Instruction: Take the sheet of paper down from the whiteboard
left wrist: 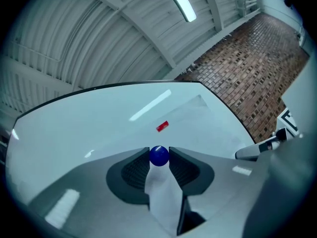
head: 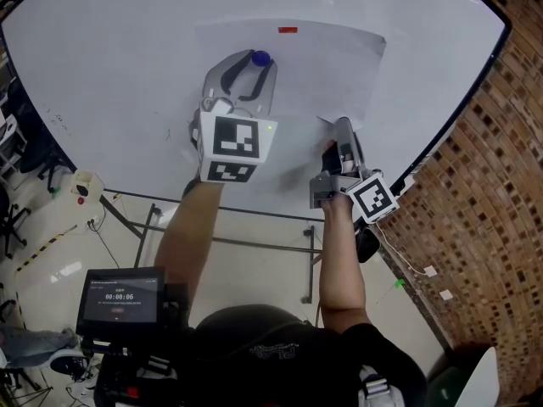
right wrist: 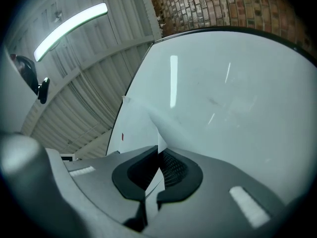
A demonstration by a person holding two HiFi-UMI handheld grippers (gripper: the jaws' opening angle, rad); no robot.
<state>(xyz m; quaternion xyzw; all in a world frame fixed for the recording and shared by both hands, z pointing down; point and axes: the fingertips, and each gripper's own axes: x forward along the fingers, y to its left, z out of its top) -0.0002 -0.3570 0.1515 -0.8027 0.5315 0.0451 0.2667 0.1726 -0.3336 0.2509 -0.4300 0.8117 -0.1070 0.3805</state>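
The sheet of paper [head: 327, 66] lies flat on the whiteboard [head: 110, 66], with a small red magnet [head: 288, 30] on its top edge. My left gripper [head: 256, 63] is over the sheet's left side, its pads pressed on a round blue magnet [head: 260, 58]. In the left gripper view the blue magnet [left wrist: 159, 155] sits between the jaw tips with a white strip below it, and the red magnet [left wrist: 162, 126] lies beyond. My right gripper [head: 339, 127] is shut on the sheet's lower right corner. The sheet [right wrist: 148, 118] runs from the board into the right gripper [right wrist: 158, 158].
A brick wall [head: 484, 193] stands to the right of the board. The board's metal stand [head: 254, 227] crosses below the grippers. A small screen [head: 120, 295] is mounted at the person's chest. A white object [head: 85, 185] hangs at the board's lower left.
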